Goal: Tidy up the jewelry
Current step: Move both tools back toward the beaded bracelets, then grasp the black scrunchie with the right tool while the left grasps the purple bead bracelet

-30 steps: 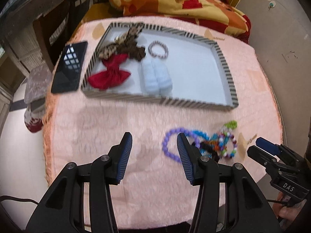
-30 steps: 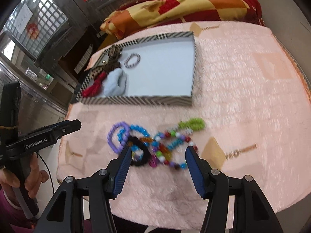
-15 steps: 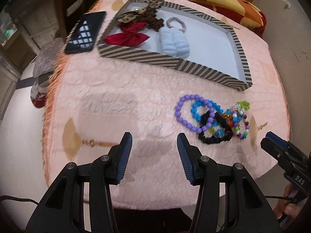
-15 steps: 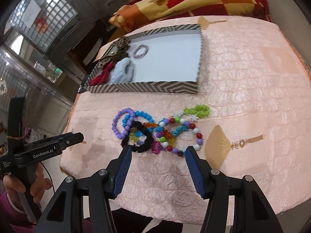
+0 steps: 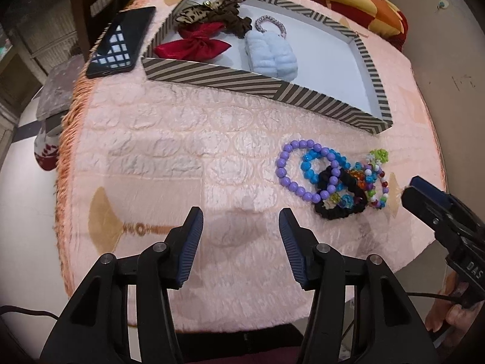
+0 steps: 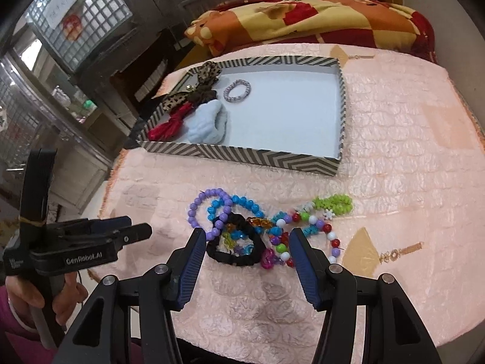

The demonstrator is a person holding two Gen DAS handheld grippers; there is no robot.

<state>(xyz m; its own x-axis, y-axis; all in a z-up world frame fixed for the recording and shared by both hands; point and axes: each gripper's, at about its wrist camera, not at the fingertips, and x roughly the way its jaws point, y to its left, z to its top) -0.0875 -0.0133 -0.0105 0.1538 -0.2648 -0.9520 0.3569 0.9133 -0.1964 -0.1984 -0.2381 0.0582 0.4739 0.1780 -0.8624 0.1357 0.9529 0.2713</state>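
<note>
Plainly, both grippers, left gripper (image 5: 239, 230) and right gripper (image 6: 244, 250), stand with fingers apart and empty; the tangled bracelets (image 6: 260, 224) at the striped tray's (image 6: 242, 154) six o'clock could lift together on the bench (image 6: 409, 151).

Even, soft indoor light; both views sharp. Faint shadows lie on the cloth (image 5: 230, 233) by its near edge. Fisheye bends edges; corners go black.
</note>
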